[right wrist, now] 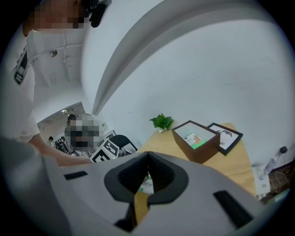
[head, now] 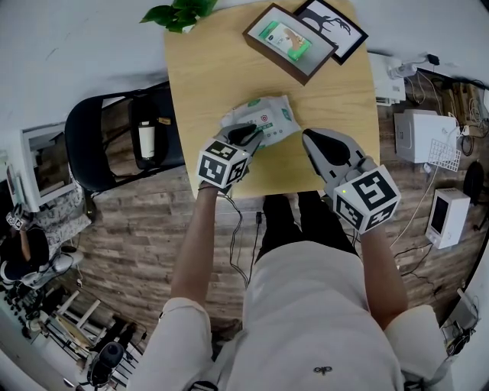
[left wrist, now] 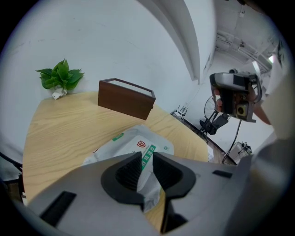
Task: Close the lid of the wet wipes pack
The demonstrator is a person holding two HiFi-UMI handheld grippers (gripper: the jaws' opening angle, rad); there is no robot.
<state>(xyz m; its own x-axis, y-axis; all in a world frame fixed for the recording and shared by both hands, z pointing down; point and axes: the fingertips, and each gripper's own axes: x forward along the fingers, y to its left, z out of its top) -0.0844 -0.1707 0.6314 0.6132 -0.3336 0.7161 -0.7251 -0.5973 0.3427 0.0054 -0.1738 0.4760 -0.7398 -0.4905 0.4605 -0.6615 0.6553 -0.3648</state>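
Observation:
The white and green wet wipes pack lies flat on the wooden table, near its front edge. My left gripper reaches onto the pack's near left end. In the left gripper view the pack's crimped end runs between the dark pads, and the left gripper is shut on it. The rest of the pack stretches away beyond the tips. My right gripper hovers just right of the pack, apart from it. The right gripper is shut with nothing in it. I cannot make out the lid.
A brown box frame and a black picture frame lie at the table's far right. A small green plant stands at the far left corner. A black chair is left of the table. White devices sit on the floor at right.

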